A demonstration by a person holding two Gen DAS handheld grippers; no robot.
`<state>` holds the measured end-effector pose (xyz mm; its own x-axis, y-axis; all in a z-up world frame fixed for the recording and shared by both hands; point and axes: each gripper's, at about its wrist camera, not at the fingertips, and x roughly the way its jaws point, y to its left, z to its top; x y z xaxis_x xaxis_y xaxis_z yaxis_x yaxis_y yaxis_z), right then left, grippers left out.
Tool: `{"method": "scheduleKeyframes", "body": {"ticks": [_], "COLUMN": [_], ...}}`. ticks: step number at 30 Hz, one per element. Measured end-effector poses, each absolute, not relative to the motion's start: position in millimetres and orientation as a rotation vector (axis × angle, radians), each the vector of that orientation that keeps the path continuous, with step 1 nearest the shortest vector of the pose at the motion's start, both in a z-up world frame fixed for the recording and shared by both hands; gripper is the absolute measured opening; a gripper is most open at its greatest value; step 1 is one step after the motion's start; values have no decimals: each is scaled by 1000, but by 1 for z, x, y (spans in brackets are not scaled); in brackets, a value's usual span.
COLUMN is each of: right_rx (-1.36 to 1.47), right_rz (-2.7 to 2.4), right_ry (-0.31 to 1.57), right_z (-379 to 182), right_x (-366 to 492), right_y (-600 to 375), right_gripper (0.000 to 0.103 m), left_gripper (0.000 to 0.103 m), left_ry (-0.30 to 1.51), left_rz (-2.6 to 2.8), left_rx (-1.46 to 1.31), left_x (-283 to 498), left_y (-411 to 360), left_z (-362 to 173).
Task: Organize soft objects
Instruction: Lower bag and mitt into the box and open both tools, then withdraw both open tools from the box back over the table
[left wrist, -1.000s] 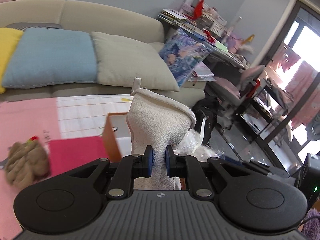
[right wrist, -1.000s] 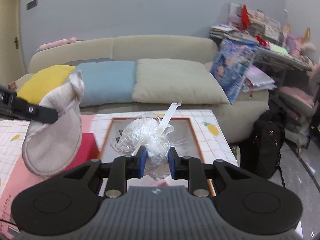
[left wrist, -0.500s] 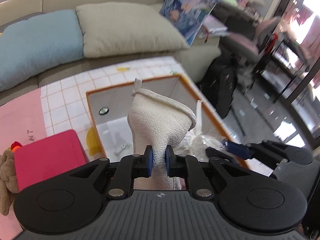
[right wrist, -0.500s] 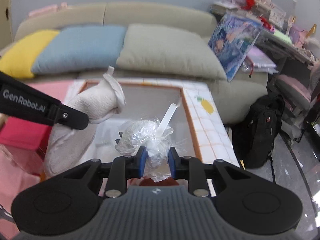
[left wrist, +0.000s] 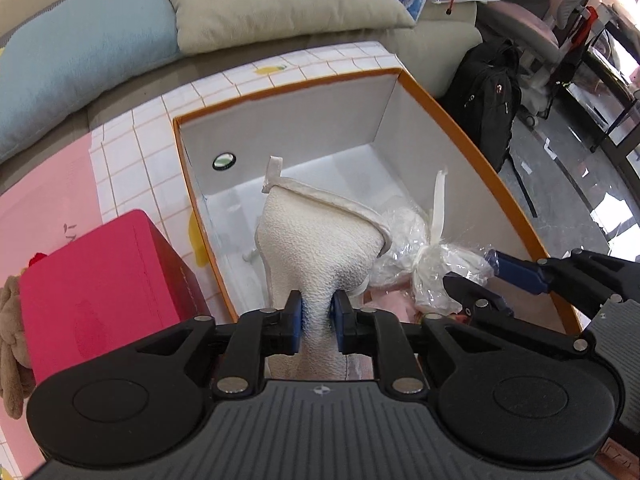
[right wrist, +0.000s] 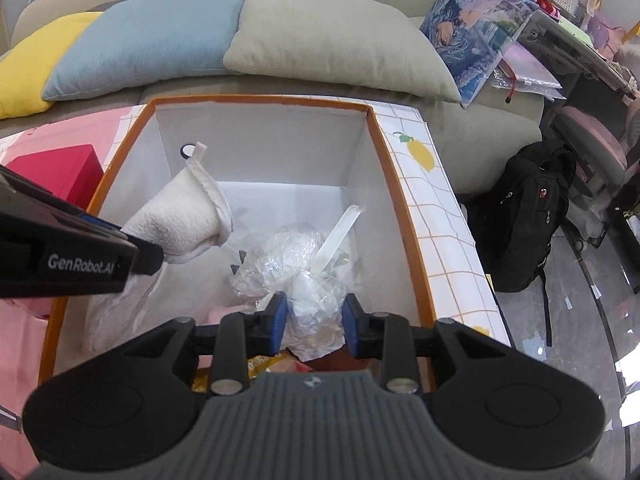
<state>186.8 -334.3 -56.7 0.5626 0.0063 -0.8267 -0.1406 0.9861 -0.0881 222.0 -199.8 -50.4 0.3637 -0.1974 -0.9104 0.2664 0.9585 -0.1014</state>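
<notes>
**Bright daylight, strong fisheye bend**

Both views are bright and evenly lit. Daylight enters from the right, where the glass door (left wrist: pixel 624 40) is blown out to white and the glossy floor (left wrist: pixel 600 208) carries pale glare patches. The white inside of the box (right wrist: pixel 260 140) reflects light softly, with faint shadows along its walls. Focus is sharp at centre; no motion blur shows. Straight edges bow towards the frame borders, and the corners fall to black vignette.
</notes>
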Motion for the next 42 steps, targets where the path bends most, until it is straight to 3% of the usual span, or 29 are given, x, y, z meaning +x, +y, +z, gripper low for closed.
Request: {"method": "scheduleKeyframes", "body": {"ticks": [8, 11, 14, 18, 20, 32, 42], "right_rx": [-131, -122, -114, -120, -133, -52, 113], "right_rz": [87, 87, 74, 58, 47, -26, 51], "right_ry": [979, 978, 974, 945, 924, 774, 775], "right_z": [-59, -57, -54, -42, -35, 9, 10], "right_x": [188, 187, 185, 175, 165, 109, 74], "right_y": [-333, -333, -334, -333, -332, -323, -274], "right_gripper": [46, 49, 62, 68, 79, 85, 87], "left_gripper": [36, 46, 54, 63, 64, 72, 79], "left_ry": [1163, 1162, 1153, 1099, 1059, 751, 639], "left_rz": [-325, -325, -345, -382, -398, -470, -385], "left_rx": [17, -19, -60, -109, -121, -53, -35], "left_x": [218, 218, 217, 208, 202, 136, 80], "left_y": [-191, -186, -181, -173, -169, -145, -96], "left_z": [-49, -44, -37, -22, -13, 43, 45]}}
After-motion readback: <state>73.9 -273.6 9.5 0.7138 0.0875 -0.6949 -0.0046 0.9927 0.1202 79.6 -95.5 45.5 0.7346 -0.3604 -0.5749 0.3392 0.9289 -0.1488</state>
